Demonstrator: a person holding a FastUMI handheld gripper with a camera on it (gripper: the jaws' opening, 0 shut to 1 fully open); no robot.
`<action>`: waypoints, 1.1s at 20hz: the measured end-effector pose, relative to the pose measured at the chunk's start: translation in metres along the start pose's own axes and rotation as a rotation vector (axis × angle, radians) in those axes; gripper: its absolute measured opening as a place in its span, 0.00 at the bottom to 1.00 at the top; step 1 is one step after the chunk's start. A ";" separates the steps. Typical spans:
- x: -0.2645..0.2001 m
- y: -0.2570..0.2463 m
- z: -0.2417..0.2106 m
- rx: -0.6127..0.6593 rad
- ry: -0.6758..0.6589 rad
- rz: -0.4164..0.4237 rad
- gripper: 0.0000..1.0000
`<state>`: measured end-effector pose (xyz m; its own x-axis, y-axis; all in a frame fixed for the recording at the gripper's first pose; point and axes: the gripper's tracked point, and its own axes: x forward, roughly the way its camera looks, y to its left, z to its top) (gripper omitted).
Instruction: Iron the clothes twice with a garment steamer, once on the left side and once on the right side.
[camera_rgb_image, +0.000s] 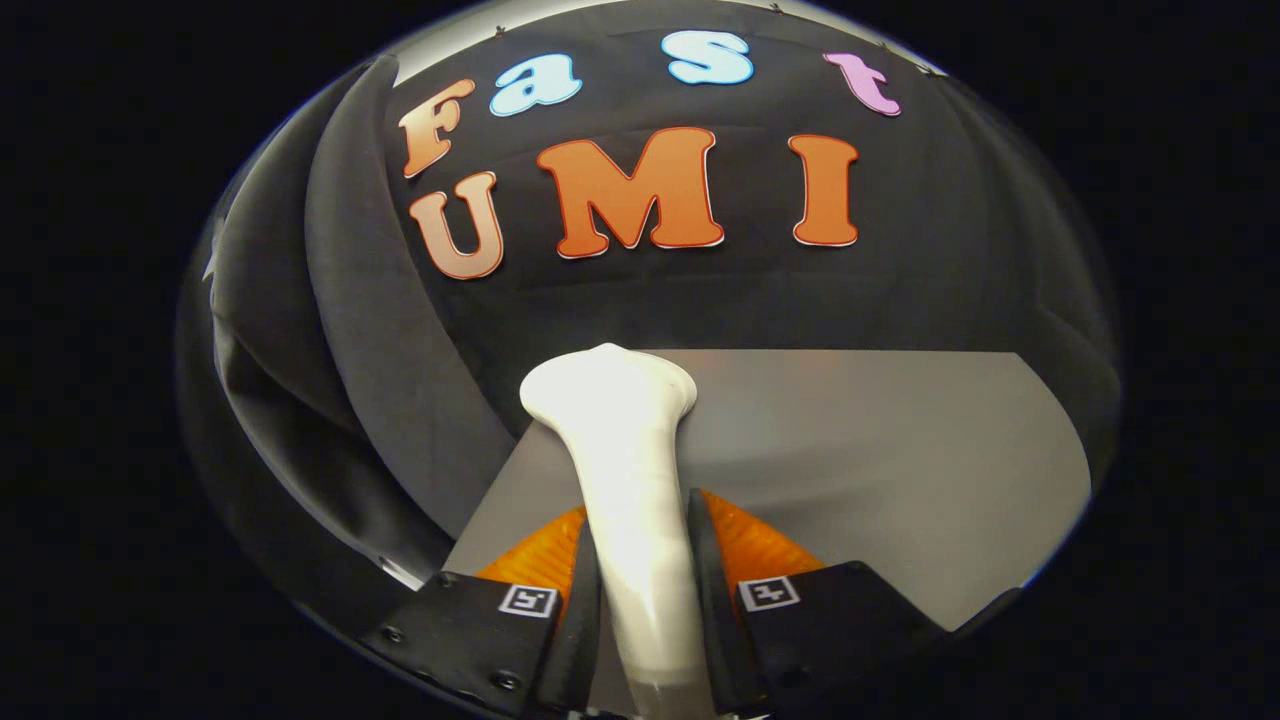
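- The dark garment (400, 330) hangs in long folds against the booth's wall, off to the left beyond the fingers; hanging like this, its cloth falls free, which suits vertical steaming passes.
- The grey desk (900, 470) spreads below and to the right, bare where it shows, so nothing there crowds the tool.
- The white garment steamer (625, 470) runs straight ahead between the fingers, its narrow handle low and its flared head forward, over the desk's far edge next to the garment's lower folds. I judge it is held lengthwise so the head leads toward the cloth.
- The gripper (645, 560) is clamped on the steamer's handle, both fingers pressing its sides, a firm hold that should keep the head from twisting.
- The head appears not to touch the garment, so a pass probably waits.
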<state>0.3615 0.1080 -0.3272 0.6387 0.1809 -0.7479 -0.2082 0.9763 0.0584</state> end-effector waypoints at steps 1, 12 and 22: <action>-0.006 -0.003 0.000 -0.012 0.001 -0.026 0.48; -0.076 -0.010 0.021 0.134 -0.266 -0.173 0.41; -0.212 0.056 0.012 0.165 -0.513 -0.257 0.41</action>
<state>0.2231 0.1259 -0.1571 0.9381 -0.0697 -0.3392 0.0923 0.9944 0.0508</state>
